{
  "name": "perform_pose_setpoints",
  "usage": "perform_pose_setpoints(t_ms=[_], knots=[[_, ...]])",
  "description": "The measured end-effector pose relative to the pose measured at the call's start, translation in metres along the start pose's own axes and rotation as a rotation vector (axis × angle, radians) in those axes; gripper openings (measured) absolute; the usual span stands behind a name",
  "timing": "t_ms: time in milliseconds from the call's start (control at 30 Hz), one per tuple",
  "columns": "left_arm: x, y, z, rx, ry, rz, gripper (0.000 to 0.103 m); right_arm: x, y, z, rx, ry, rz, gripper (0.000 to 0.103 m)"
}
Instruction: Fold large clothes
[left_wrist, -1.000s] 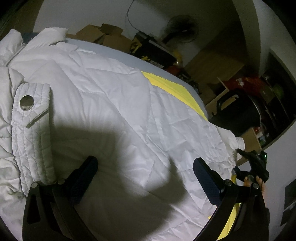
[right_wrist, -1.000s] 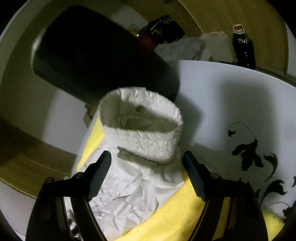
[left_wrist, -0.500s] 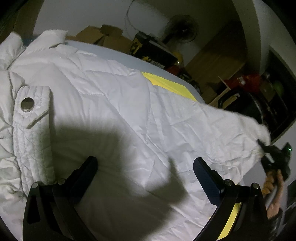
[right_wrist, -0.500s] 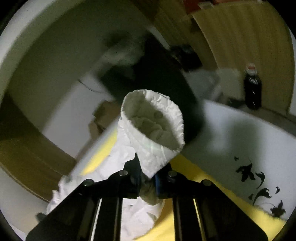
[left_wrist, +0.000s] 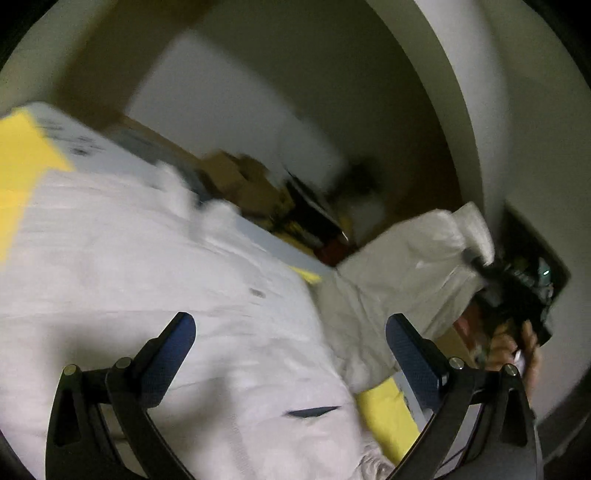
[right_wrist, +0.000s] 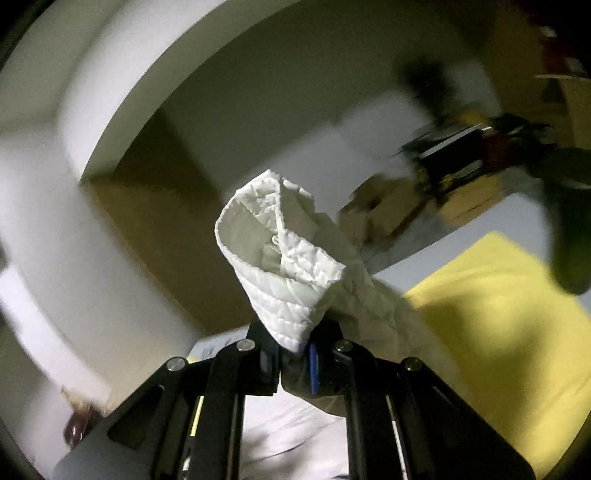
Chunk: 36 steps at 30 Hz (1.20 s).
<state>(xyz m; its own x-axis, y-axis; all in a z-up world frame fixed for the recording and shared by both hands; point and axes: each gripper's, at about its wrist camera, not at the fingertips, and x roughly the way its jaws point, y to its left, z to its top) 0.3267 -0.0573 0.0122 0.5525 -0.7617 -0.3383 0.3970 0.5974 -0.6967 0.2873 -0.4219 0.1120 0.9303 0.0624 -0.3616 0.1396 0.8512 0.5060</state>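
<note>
A white table (left_wrist: 122, 147) carries a yellow cloth (right_wrist: 498, 314), spread flat over much of its top (dark marks show on a bare corner). The white jacket (left_wrist: 147, 277) lies on the cloth, covering most of it in the left view.

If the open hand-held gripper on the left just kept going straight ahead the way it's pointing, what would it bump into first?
Most likely the white padded jacket: its body fills the space ahead of the open left hand-held gripper. The picture is blurred, so depth is uncertain. The lifted sleeve lies off to the right.
</note>
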Motion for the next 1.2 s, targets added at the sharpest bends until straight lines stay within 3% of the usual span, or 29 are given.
perform_pose_setpoints(t_ms=[200, 300, 400, 467, 500, 533, 567, 600, 667, 767, 833, 900, 967, 1033, 1133, 1200], knots=[[-0.132, 0.086, -0.015, -0.141, -0.190, 0.186, 0.103, 0.101, 0.077, -0.078, -0.070, 0.190, 0.021, 0.012], [-0.175, 0.112, -0.038, -0.197, -0.228, 0.235, 0.103, 0.156, 0.107, -0.124, -0.130, 0.224, -0.054, 0.012], [-0.201, 0.132, -0.059, -0.259, -0.229, 0.218, 0.103, 0.196, 0.120, -0.174, -0.173, 0.264, -0.166, 0.013], [-0.210, 0.139, -0.070, -0.283, -0.223, 0.204, 0.103, 0.220, 0.121, -0.202, -0.183, 0.319, -0.204, 0.021], [-0.212, 0.143, -0.077, -0.290, -0.213, 0.199, 0.103, 0.231, 0.118, -0.220, -0.177, 0.360, -0.214, 0.032], [-0.218, 0.145, -0.083, -0.292, -0.206, 0.194, 0.103, 0.243, 0.114, -0.237, -0.171, 0.423, -0.200, 0.057], [-0.214, 0.149, -0.088, -0.293, -0.199, 0.188, 0.103, 0.256, 0.106, -0.254, -0.162, 0.514, -0.172, 0.065], [-0.214, 0.150, -0.091, -0.291, -0.193, 0.181, 0.103, 0.255, 0.112, -0.269, -0.152, 0.541, -0.160, 0.066], [-0.216, 0.152, -0.097, -0.283, -0.180, 0.167, 0.103, 0.239, 0.112, -0.266, -0.141, 0.515, -0.141, 0.066], [-0.216, 0.149, -0.105, -0.256, -0.169, 0.149, 0.103, 0.205, 0.105, -0.230, -0.024, 0.402, -0.017, 0.066], [-0.211, 0.143, -0.106, -0.241, -0.163, 0.145, 0.103, 0.198, 0.100, -0.211, -0.003, 0.300, -0.034, 0.064], [-0.203, 0.138, -0.106, -0.236, -0.145, 0.135, 0.103, 0.199, 0.081, -0.199, 0.035, 0.259, -0.073, 0.051], [-0.199, 0.133, -0.106, -0.236, -0.130, 0.125, 0.103, 0.219, 0.057, -0.206, 0.093, 0.339, -0.090, 0.049], [-0.195, 0.129, -0.107, -0.228, -0.116, 0.126, 0.103, 0.253, 0.035, -0.229, 0.084, 0.520, -0.111, 0.048], [-0.193, 0.121, -0.109, -0.210, -0.101, 0.132, 0.103, 0.252, 0.039, -0.233, -0.016, 0.527, -0.090, 0.049], [-0.191, 0.119, -0.109, -0.205, -0.108, 0.145, 0.103, 0.234, 0.040, -0.228, 0.094, 0.465, 0.000, 0.051]])
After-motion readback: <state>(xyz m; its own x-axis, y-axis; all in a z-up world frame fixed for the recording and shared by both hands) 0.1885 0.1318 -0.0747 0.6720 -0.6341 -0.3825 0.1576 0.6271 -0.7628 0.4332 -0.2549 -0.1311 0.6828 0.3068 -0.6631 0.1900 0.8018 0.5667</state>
